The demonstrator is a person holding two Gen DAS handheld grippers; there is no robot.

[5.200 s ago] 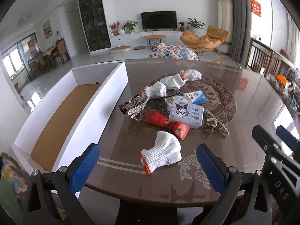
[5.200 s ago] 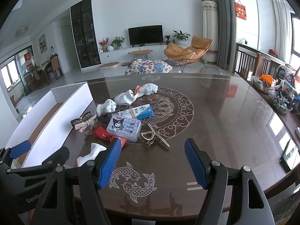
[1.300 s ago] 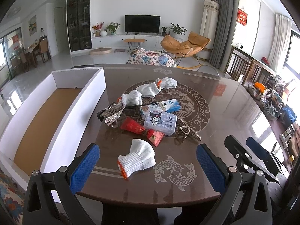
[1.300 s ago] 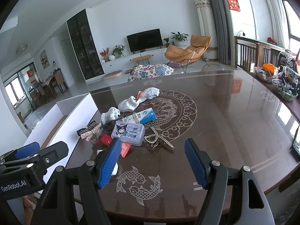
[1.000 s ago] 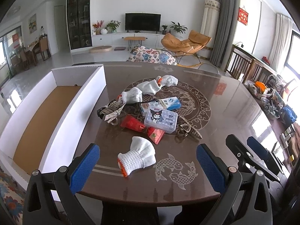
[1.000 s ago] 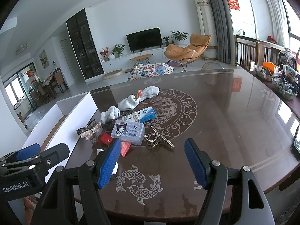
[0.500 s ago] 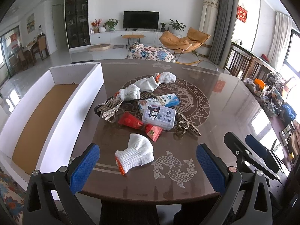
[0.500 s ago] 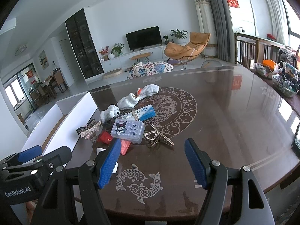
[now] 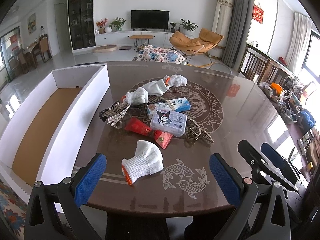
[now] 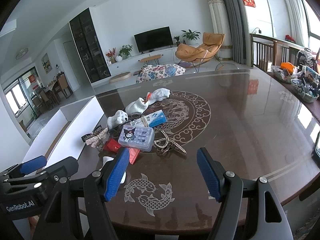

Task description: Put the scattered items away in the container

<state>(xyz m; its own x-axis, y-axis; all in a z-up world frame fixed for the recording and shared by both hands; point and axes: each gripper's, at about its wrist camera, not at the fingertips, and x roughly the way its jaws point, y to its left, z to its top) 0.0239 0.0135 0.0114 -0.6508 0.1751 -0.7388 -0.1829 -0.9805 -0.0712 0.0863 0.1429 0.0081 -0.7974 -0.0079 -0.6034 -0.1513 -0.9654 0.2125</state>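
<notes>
**My two grippers, black and blue**

My left gripper (image 9: 157, 175) has black plastic arms with triangular cut-outs, silver screws at the joints and one red-tinted screw on its right arm. My fingers (image 9: 90, 177) wear blue textured pads. My right gripper (image 10: 162, 174) is built alike; white "GenRobot.AI" lettering marks the left one's body in the right view.
</notes>
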